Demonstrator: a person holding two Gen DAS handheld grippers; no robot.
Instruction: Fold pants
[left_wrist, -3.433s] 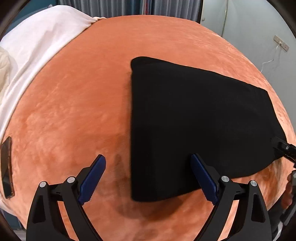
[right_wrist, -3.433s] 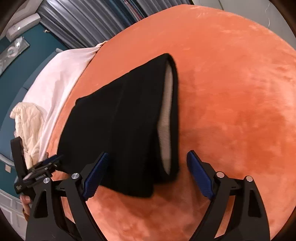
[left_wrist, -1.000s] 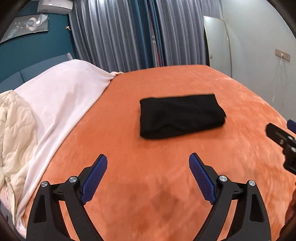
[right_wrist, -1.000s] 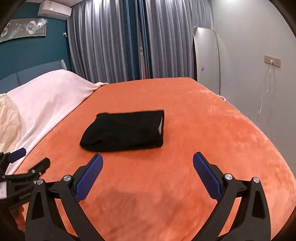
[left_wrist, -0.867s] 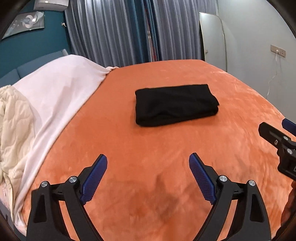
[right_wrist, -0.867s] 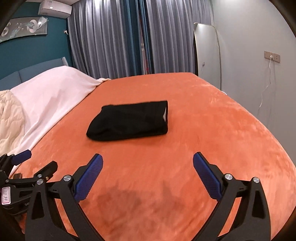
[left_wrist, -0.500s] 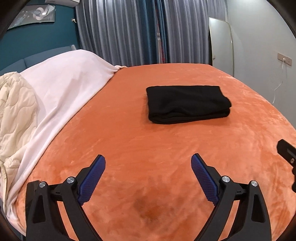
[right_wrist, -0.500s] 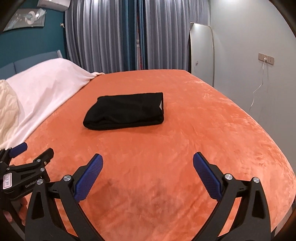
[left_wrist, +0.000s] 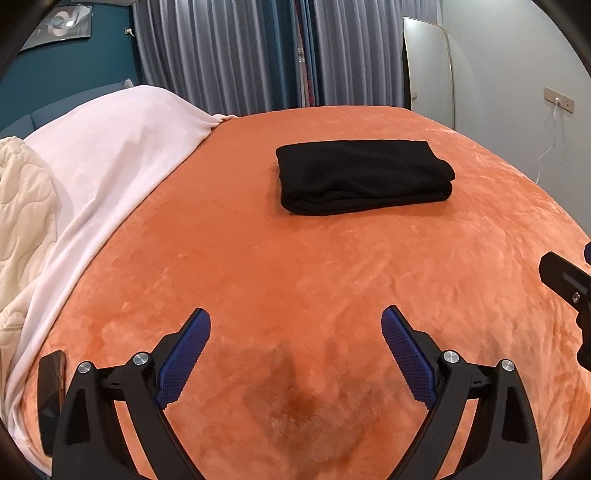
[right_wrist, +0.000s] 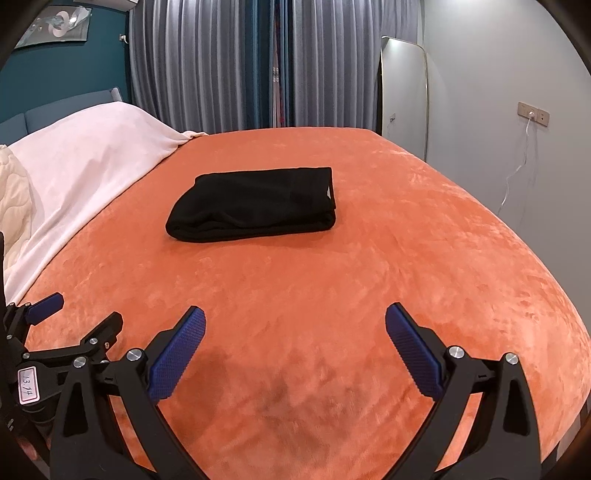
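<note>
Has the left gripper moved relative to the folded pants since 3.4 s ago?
Yes. The left gripper has backed away: the black pants now lie far ahead on the orange blanket, not between its fingers.

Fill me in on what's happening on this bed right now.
A person holds two-finger tongs in each hand above the orange plush bedspread. The black fabric pants lie folded into a compact rectangle in the middle of it, touched by nothing. The left tongs and the right tongs are both open, empty, and well short of the bundle. A pale pink blanket covers the far-left part of the bed.
</note>
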